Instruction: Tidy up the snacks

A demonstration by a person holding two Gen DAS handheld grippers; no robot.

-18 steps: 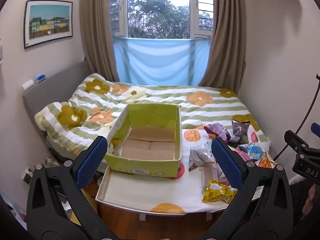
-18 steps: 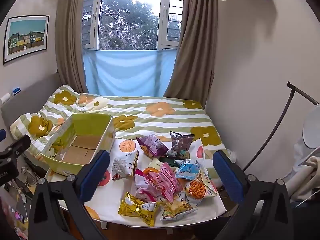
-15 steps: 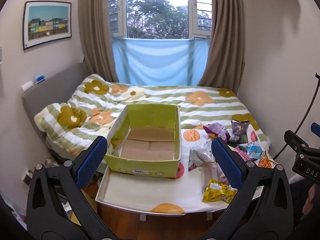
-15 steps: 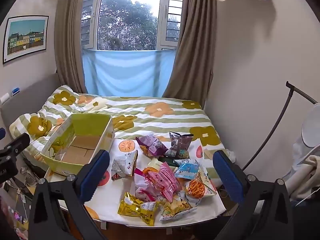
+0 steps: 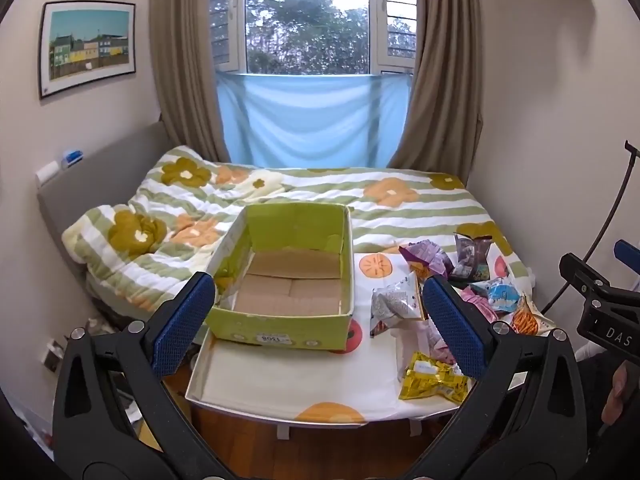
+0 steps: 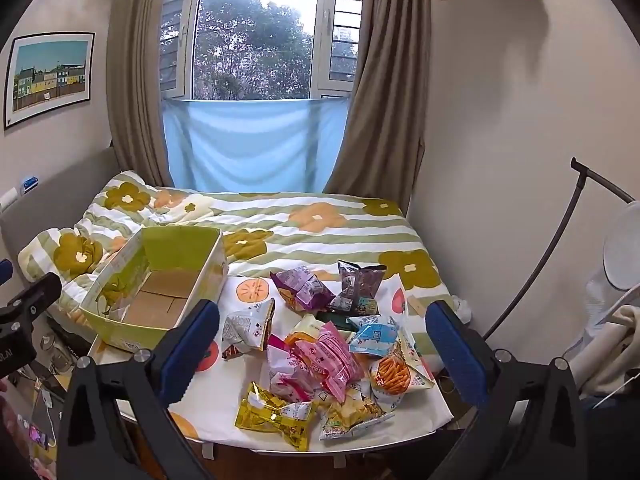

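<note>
You saw a lime-green box (image 5: 280,322) at centre, a yellow packet (image 6: 276,410) lower centre, and a green-striped, flower-patterned quilt (image 6: 320,228) above.

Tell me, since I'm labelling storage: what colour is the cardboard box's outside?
Lime green box, with plain brown cardboard inside; clearest in the left wrist view.

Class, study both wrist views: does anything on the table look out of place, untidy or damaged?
Yes. The snack packets lie in a loose, overlapping heap on the table instead of in the green box, which stands empty beside them. The yellow packet sits close to the table's front edge. Both grippers are open and hold nothing.
</note>
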